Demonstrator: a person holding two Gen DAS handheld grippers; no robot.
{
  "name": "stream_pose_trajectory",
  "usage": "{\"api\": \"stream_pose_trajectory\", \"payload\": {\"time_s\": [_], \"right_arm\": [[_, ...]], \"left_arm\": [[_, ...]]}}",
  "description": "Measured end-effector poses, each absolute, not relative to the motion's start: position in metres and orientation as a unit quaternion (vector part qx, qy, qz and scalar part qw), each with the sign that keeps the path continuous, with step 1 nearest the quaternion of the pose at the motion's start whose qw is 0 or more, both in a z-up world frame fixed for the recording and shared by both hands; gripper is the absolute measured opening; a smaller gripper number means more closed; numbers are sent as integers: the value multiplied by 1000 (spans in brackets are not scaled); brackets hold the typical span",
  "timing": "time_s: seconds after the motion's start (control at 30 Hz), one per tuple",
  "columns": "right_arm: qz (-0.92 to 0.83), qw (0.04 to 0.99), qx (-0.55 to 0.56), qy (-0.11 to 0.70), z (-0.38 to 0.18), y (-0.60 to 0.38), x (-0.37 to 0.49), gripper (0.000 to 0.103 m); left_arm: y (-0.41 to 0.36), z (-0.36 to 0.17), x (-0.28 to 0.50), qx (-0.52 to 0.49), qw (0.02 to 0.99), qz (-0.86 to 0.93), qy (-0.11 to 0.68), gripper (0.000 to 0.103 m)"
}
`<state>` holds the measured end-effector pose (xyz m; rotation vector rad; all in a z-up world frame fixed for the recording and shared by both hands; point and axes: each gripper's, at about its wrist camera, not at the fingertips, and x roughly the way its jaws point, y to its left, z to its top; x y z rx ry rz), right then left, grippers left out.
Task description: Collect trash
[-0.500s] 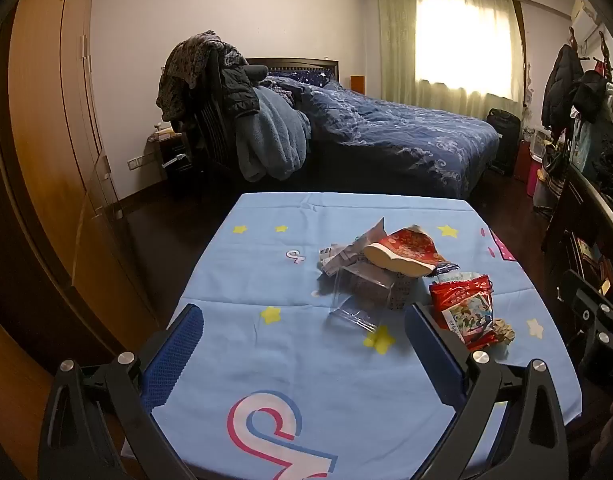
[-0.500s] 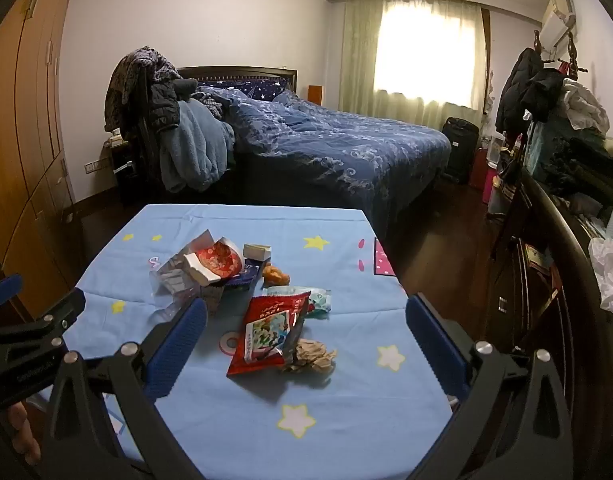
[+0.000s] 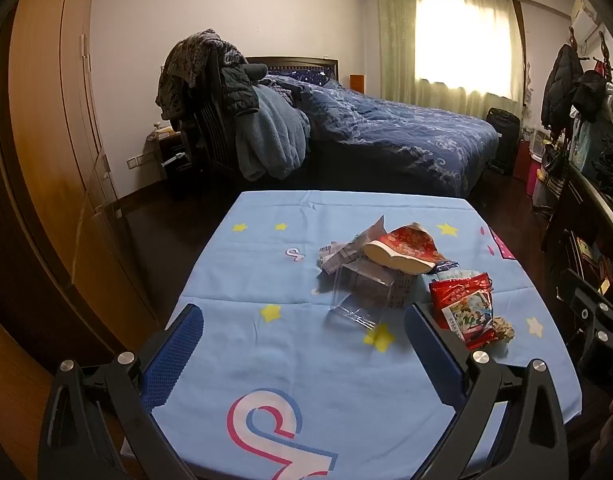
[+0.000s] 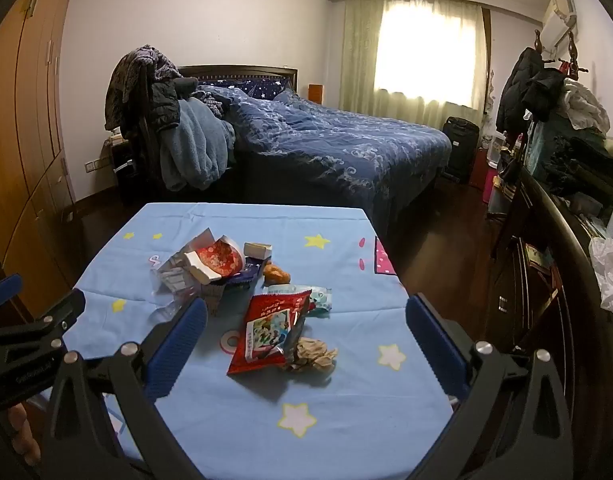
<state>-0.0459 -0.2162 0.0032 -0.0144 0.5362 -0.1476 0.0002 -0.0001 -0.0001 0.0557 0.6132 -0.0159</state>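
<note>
Both my grippers hover over the surface (image 3: 266, 344), fingers spread wide and holding nothing.

My left gripper (image 3: 304, 344) has its blue fingers (image 3: 174, 354) far apart; ahead of them and a little toward the right finger lies the trash: a clear plastic box (image 3: 360, 294), a grey wrapper (image 3: 342, 254) and a red paper bowl (image 3: 404, 248) tipped on its side. My right gripper (image 4: 306, 336) is just as open; between its fingers (image 4: 434, 338) lie a red snack bag (image 4: 272, 328) and, touching it on the right, a crumpled paper ball (image 4: 314, 354). Farther ahead sit a small white box (image 4: 257, 249) and an orange scrap (image 4: 276, 274).
</note>
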Motion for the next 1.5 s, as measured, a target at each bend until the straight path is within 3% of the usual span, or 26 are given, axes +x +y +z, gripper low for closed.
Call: {"api": "stream_pose_trajectory", "payload": {"time_s": [1.5], "right_arm": [[-73,961,-8,266,2,-215,-45,100]], "left_arm": [[-6,1,0,28,952,-11,303,100]]}}
